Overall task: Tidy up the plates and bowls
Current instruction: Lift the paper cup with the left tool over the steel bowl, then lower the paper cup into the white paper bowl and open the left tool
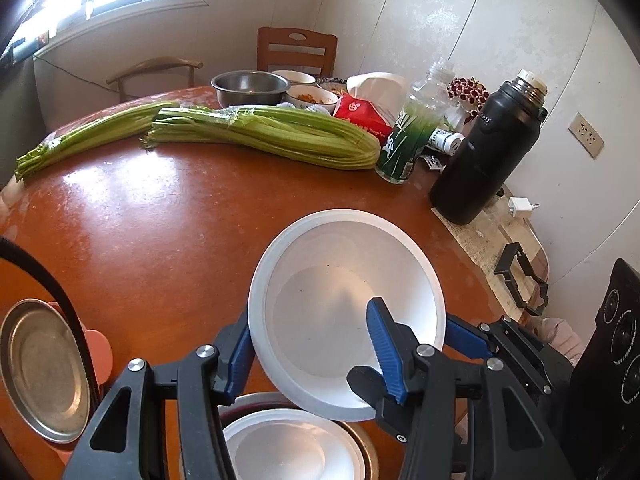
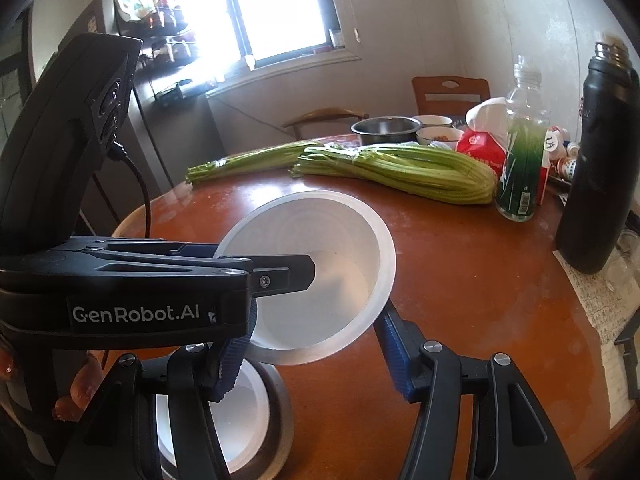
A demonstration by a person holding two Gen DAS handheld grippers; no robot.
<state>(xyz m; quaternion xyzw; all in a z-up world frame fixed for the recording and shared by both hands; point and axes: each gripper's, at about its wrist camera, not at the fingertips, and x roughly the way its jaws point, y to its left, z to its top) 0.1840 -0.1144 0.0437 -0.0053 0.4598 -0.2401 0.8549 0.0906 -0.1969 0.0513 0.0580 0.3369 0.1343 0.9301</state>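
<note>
A white bowl [image 1: 340, 280] [image 2: 320, 248] hangs tilted above the brown round table [image 1: 160, 220]. My left gripper [image 1: 310, 312] is shut on it, one blue pad inside the bowl and the other outside its left rim. In the right wrist view the left gripper reaches in from the left with one finger [image 2: 288, 276] in the bowl. My right gripper [image 2: 312, 332] holds the same bowl from outside, a pad on each side of its lower body. Below sits a second white bowl [image 1: 280, 448] [image 2: 224, 408] in a metal dish [image 2: 280, 412].
A metal plate [image 1: 40, 368] rests on a pink plate [image 1: 98, 344] at the left. Celery bunches [image 1: 272, 136], a steel bowl [image 1: 248, 86], food bowls [image 1: 316, 98], a red pack [image 1: 360, 116], a green bottle [image 1: 404, 148] and a black flask [image 1: 484, 152] stand at the back and right. Chairs stand behind.
</note>
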